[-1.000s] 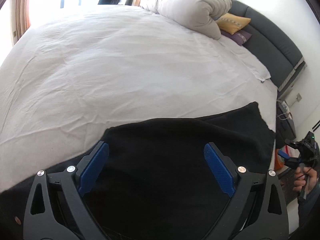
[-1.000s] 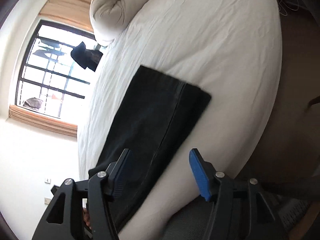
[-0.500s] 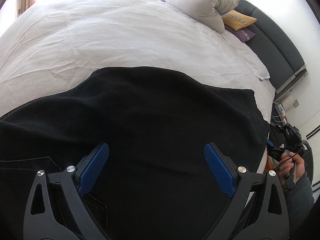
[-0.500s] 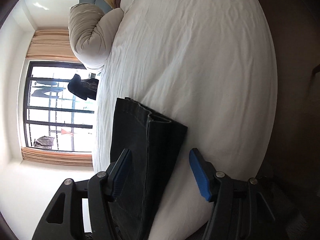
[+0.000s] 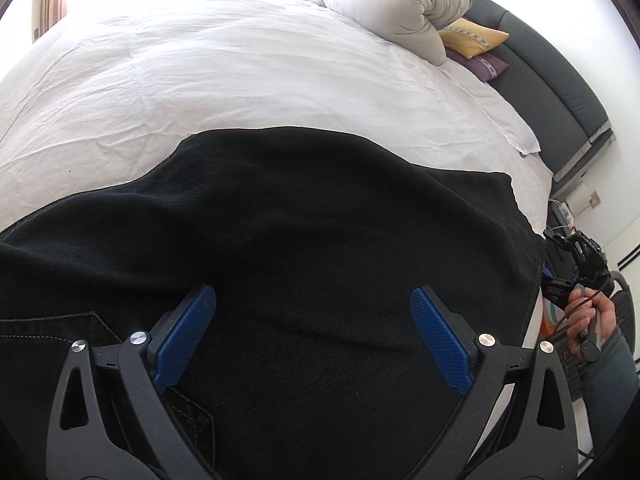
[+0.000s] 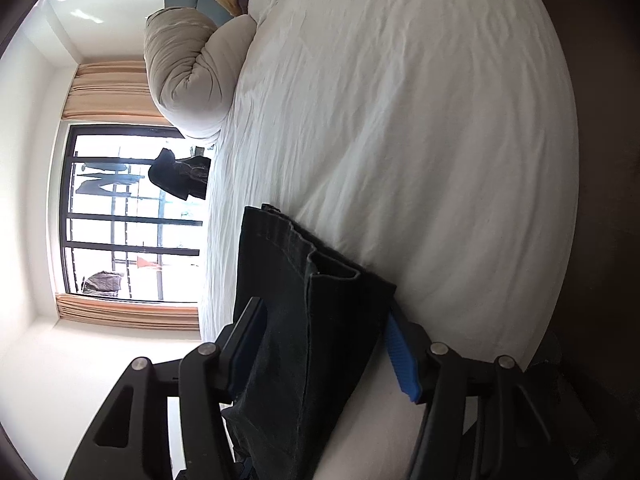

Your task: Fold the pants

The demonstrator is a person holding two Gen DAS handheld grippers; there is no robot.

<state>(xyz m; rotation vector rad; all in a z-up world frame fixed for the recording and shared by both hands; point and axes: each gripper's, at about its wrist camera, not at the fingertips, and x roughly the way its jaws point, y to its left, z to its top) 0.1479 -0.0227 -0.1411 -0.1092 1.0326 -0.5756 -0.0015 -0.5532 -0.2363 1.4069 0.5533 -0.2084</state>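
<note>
Black pants (image 5: 312,248) lie spread on the white bed (image 5: 240,64) along its near edge. My left gripper (image 5: 312,336) is open just above the waist end, where a stitched pocket (image 5: 80,320) shows. In the right wrist view the hem end of the pants (image 6: 304,304) lies between the open blue pads of my right gripper (image 6: 326,344), with the leg cuffs stacked. The pads stand either side of the cloth without pinching it. The right gripper also shows in the left wrist view (image 5: 572,264), held in a hand past the bed's edge.
A rolled grey duvet (image 5: 384,12) and yellow and purple pillows (image 5: 472,36) lie at the head of the bed against a dark headboard (image 5: 560,92). A barred window (image 6: 128,216) with curtains is beyond the bed's far side. The dark floor (image 6: 600,160) borders the bed.
The left gripper has moved in over the pants, which now fill more of its view. The right gripper has closed in on the hem end until the cuffs lie between its open pads.
</note>
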